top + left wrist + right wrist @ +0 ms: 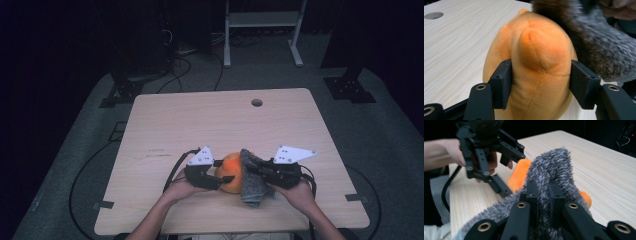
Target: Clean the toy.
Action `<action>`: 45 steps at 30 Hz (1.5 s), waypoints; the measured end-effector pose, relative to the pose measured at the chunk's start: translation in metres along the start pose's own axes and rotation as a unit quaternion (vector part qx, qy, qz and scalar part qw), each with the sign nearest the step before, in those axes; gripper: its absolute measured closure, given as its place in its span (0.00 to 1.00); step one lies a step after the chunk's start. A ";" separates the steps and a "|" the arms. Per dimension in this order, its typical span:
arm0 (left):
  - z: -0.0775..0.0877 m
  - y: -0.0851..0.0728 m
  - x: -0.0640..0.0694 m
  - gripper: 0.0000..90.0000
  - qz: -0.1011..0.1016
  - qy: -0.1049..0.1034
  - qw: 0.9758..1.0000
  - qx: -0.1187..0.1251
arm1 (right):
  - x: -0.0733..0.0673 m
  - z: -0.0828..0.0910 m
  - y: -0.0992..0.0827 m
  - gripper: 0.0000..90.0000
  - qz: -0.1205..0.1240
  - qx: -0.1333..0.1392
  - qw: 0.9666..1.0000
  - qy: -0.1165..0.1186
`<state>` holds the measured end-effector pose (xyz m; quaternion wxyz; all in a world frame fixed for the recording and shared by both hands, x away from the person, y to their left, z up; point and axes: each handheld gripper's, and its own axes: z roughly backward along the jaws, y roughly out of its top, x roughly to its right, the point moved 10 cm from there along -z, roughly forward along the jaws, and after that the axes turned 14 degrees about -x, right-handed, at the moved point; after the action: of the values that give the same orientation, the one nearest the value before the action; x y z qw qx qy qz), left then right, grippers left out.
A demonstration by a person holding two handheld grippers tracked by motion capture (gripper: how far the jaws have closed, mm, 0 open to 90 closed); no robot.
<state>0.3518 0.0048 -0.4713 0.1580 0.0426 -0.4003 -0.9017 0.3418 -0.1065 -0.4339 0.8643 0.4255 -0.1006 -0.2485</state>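
An orange plush toy (pixel 230 169) lies near the wooden table's (pixel 200 120) front edge. My left gripper (pixel 224 171) is shut on it from the left; in the left gripper view both pads press into the plush (pixel 541 47). A grey fuzzy cloth (pixel 253 186) drapes over the toy's right side. My right gripper (pixel 253 170) is shut on this cloth, and in the right gripper view its jaws pinch a fold of the grey fur (pixel 554 165). Beyond the fur I see the orange toy (pixel 520 173) and the left gripper (pixel 512 173) around it.
A round hole (pixel 256 102) sits near the table's far edge. Bare wood stretches behind and to both sides of the hands. Cables (pixel 175 75) and black stand feet (pixel 350 90) lie on the grey floor beyond the table, along with a white frame (pixel 262 30).
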 end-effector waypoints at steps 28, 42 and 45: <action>-0.007 0.000 0.001 0.22 0.001 0.031 0.999 -0.014 | -0.007 -0.001 -0.014 0.90 0.026 -0.029 0.999 0.003; -0.008 -0.006 0.020 0.44 -0.084 0.026 0.996 -0.023 | -0.028 -0.001 0.004 0.90 0.055 -0.033 0.998 0.027; -0.006 -0.007 0.017 0.44 -0.079 0.020 0.997 -0.017 | -0.016 0.000 -0.007 0.90 0.041 -0.040 0.998 0.020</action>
<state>0.3351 -0.0005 -0.4800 0.0946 0.0895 -0.3774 -0.9169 0.3254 -0.1017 -0.4385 0.8918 0.3912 -0.0905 -0.2083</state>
